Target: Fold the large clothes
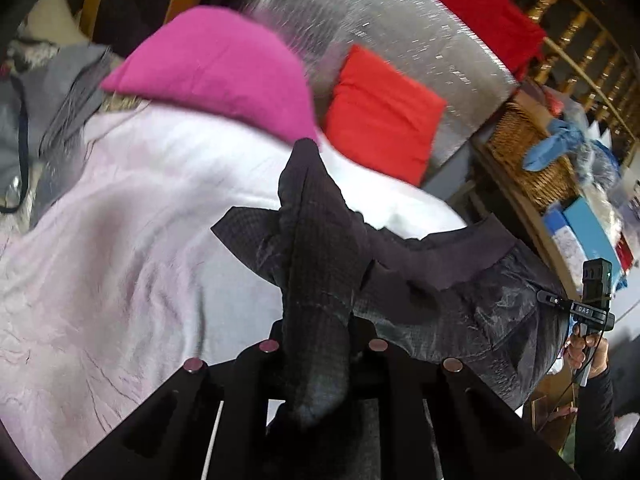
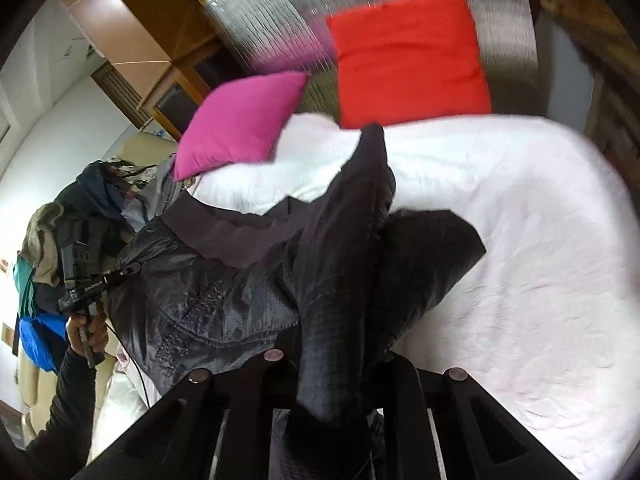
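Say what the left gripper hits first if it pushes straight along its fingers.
Left gripper is shut on the dark jacket, so that cloth comes first. Beyond it, probably the white bedcover; depth is unclear.

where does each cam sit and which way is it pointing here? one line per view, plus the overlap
Left wrist: on the left hand-held gripper, looking down along its fingers, shut on the dark jacket, over the white bed; the right hand with its device shows at the right edge.
Right wrist: on the right hand-held gripper, same downward slant, shut on the jacket; the left hand and sleeve show at the left.
Shared: jacket, bed, pink pillow, red pillow.
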`<state>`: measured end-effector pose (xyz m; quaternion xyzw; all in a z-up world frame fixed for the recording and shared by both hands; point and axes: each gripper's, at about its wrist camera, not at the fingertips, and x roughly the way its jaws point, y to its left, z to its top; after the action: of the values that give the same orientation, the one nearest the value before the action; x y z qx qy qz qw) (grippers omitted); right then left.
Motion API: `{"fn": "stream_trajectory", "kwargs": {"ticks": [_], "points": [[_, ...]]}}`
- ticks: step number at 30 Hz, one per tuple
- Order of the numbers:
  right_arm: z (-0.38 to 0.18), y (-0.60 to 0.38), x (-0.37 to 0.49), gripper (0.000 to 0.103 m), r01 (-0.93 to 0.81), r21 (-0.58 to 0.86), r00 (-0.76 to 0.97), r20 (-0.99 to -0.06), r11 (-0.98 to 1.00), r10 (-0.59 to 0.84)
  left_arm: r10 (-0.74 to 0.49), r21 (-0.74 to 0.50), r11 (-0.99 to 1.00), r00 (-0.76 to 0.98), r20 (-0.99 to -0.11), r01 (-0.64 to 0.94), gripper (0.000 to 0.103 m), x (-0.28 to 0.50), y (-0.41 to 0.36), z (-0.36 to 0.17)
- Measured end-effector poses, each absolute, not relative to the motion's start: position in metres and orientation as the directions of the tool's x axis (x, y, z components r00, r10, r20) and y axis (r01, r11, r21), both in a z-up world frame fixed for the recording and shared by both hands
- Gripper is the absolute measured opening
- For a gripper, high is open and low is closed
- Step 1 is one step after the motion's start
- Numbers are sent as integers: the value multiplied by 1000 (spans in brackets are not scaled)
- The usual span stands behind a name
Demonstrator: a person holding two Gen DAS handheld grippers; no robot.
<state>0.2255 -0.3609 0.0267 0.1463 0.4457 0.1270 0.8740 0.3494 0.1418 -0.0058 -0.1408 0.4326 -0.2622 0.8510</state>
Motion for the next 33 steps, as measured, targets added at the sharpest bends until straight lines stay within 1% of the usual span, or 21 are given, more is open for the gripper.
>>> {"fn": "stream_trajectory", "kwargs": {"ticks": [4, 8, 11, 12, 14, 15, 16, 17, 18, 19, 20, 21, 23, 24, 26, 28, 31, 32, 33], "points": [[37, -380, 184, 13, -73, 364, 600, -727, 928, 333, -593, -467, 805, 498, -633, 366, 13, 322, 128, 2], [16, -396, 152, 13, -41, 366, 594, -740, 930, 317, -618, -489, 786, 477, -625, 378, 13, 297, 119, -16], [-24, -406, 138, 13, -18, 392, 568, -753, 920, 332, -632, -518, 775, 457, -626, 363, 14, 279, 115, -47], [-47, -409, 133, 14, 0, 413, 556, -757, 911, 344, -621, -520, 784, 449, -643, 340, 15, 273, 114, -65], [-87, -414, 122, 19, 60, 419, 524, -786, 906, 328, -586, -512, 810, 426, -689, 287, 19, 264, 116, -98], [-102, -419, 117, 21, 98, 422, 514, -797, 901, 317, -557, -502, 830, 409, -723, 242, 25, 259, 120, -118], [-116, -426, 110, 30, 139, 447, 512, -796, 883, 322, -542, -507, 839, 388, -745, 198, 38, 255, 127, -136], [-122, -432, 101, 38, 175, 453, 526, -793, 874, 306, -546, -522, 835, 385, -744, 174, 45, 252, 133, -145], [-123, -435, 95, 70, 199, 440, 536, -797, 876, 279, -539, -531, 836, 395, -744, 139, 61, 246, 143, -150], [-121, -438, 89, 94, 221, 431, 547, -798, 875, 254, -521, -526, 843, 414, -747, 112, 70, 241, 152, -148], [-115, -443, 82, 97, 231, 441, 562, -788, 867, 251, -509, -519, 849, 427, -748, 103, 71, 239, 158, -144], [-108, -447, 78, 96, 239, 438, 568, -787, 867, 241, -491, -505, 858, 445, -749, 97, 71, 235, 164, -137], [-88, -452, 70, 96, 269, 391, 588, -791, 880, 172, -439, -462, 883, 495, -750, 82, 71, 230, 178, -117], [-73, -457, 63, 96, 276, 384, 612, -777, 881, 147, -413, -439, 895, 524, -745, 80, 71, 226, 184, -104], [-49, -458, 53, 96, 255, 425, 661, -732, 869, 164, -403, -418, 902, 564, -721, 109, 71, 217, 191, -80], [-29, -444, 46, 96, 148, 515, 697, -660, 844, 281, -420, -399, 900, 587, -692, 174, 71, 204, 187, -59], [-35, -419, 49, 97, 17, 649, 662, -578, 761, 477, -424, -339, 905, 607, -672, 257, 71, 180, 162, -44], [-46, -409, 53, 96, -9, 673, 639, -565, 740, 522, -420, -328, 907, 610, -673, 263, 71, 174, 153, -47], [-53, -404, 57, 96, -12, 675, 628, -569, 738, 531, -395, -303, 919, 613, -685, 253, 72, 171, 142, -52]]}}
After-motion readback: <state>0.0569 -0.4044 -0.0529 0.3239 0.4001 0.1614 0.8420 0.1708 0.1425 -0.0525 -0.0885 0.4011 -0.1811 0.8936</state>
